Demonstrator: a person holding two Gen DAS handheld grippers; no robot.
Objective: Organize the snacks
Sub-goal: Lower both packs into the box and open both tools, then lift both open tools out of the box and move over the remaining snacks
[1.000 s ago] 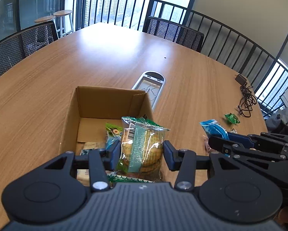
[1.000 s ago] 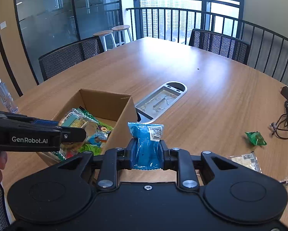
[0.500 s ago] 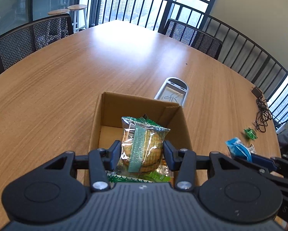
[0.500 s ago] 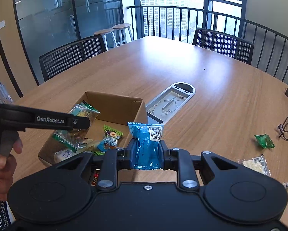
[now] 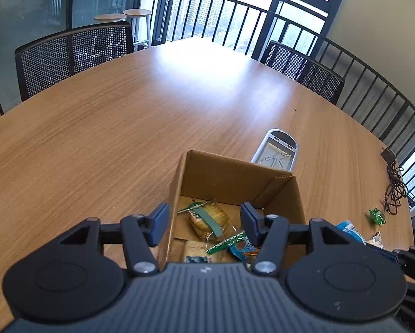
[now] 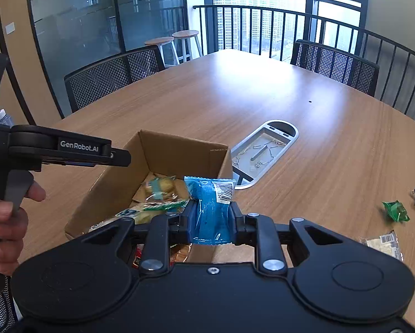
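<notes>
Left tongs (image 5: 204,223): open over the box, jaws just widened, nothing between the pads; the cookie pack lies below them, apart from both pads.
Right tongs (image 6: 209,219): clamped on the blue pack, held above the near right corner of the box.
Box (image 5: 235,170): open cardboard, on the counter, its far right corner just beside the cable tray.
Cookie pack (image 5: 207,219): clear wrapper with a green strip, lying on the box floor among other snacks.
Blue pack (image 6: 210,208): upright between the right pads, barcode at its top right.
Green candy (image 6: 396,211): on the counter, well right of the box.
Pale pack (image 6: 384,242): flat on the counter, near the green candy, nearer the camera.
Counter (image 5: 124,116): wooden, large, chairs round its far edge.
Cable tray (image 6: 263,149): grey oval recess set in the counter.
Hand (image 6: 4,222): at the left edge of the right view, wrapped around the left tongs' handle.
</notes>
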